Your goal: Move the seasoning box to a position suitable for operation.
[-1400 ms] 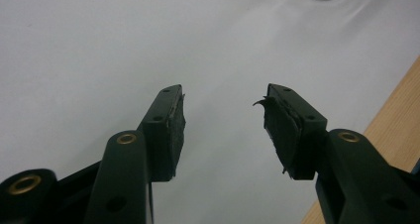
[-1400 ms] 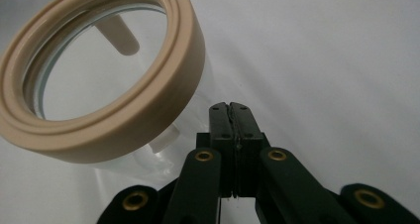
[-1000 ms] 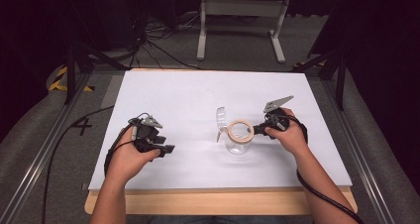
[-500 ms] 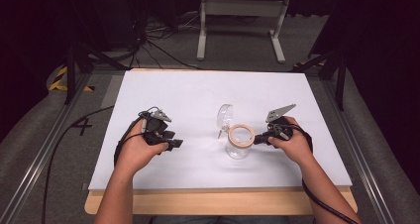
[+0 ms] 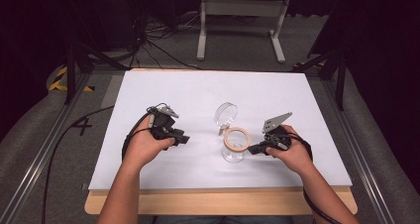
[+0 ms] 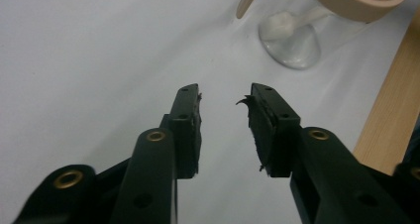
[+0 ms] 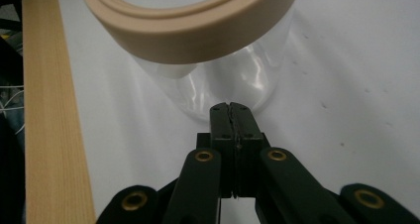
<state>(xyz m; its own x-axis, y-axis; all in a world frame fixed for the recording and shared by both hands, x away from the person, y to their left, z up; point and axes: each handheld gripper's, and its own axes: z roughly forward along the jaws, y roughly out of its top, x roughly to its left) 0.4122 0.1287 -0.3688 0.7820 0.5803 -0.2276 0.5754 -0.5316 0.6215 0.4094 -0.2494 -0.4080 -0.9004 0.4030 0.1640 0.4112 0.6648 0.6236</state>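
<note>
A clear glass jar [image 5: 233, 153] with a beige ring [image 5: 236, 138] around its mouth stands on the white sheet [image 5: 198, 92], its round clear lid [image 5: 225, 113] tipped open behind it. My right gripper [image 5: 251, 149] is low beside the jar's right wall and shut with nothing between its jaws. In the right gripper view its tips [image 7: 231, 107] sit just short of the glass [image 7: 257, 80], under the beige ring [image 7: 198, 30]. My left gripper [image 5: 184, 140] lies left of the jar, open and empty. In the left gripper view [image 6: 223, 97] the jar's base [image 6: 289, 43] lies ahead to the right.
The table's wooden front edge [image 5: 218, 200] runs just below both hands. Bare white sheet stretches behind the jar and to either side. Cables [image 5: 59, 144] trail off the table's left side, and a metal stand [image 5: 240, 8] is on the floor beyond the far edge.
My right gripper has dropped from the jar's rim to low beside its wall, a little nearer the front edge. My left gripper has moved right toward the jar.
</note>
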